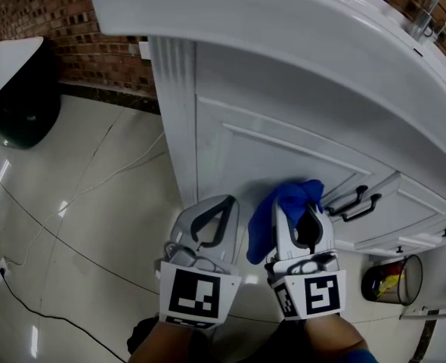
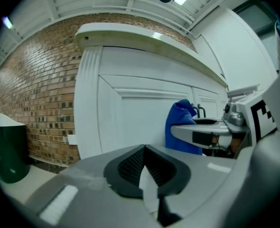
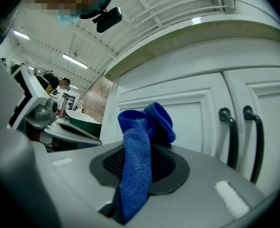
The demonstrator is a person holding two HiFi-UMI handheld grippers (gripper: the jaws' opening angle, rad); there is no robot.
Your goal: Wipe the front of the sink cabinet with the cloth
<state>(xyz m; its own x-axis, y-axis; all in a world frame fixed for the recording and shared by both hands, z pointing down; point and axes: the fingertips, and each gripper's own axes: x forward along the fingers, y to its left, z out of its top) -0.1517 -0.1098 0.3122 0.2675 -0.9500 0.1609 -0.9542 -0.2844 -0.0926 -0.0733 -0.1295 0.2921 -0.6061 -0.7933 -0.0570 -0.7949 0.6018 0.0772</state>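
The white sink cabinet [image 1: 276, 157] fills the head view, with panelled doors and two black handles [image 1: 355, 201]. My right gripper [image 1: 306, 216] is shut on the blue cloth [image 1: 277, 212], which bunches at the jaw tips close to the left door panel [image 3: 187, 115]; whether it touches the door I cannot tell. The blue cloth [image 3: 139, 151] hangs down between the jaws. My left gripper [image 1: 212, 219] is beside it to the left, jaws closed on nothing, pointing at the cabinet's fluted left post [image 2: 88, 103]. From the left gripper view the cloth [image 2: 182, 127] and the right gripper [image 2: 211, 129] show at right.
A brick wall [image 1: 72, 21] stands behind the cabinet. A dark green bin with a white lid [image 1: 15, 89] sits on the tiled floor at left, with thin cables [image 1: 26, 240] across the tiles. A clear cup with items [image 1: 393, 278] stands at lower right. A tap [image 1: 428, 10] tops the sink.
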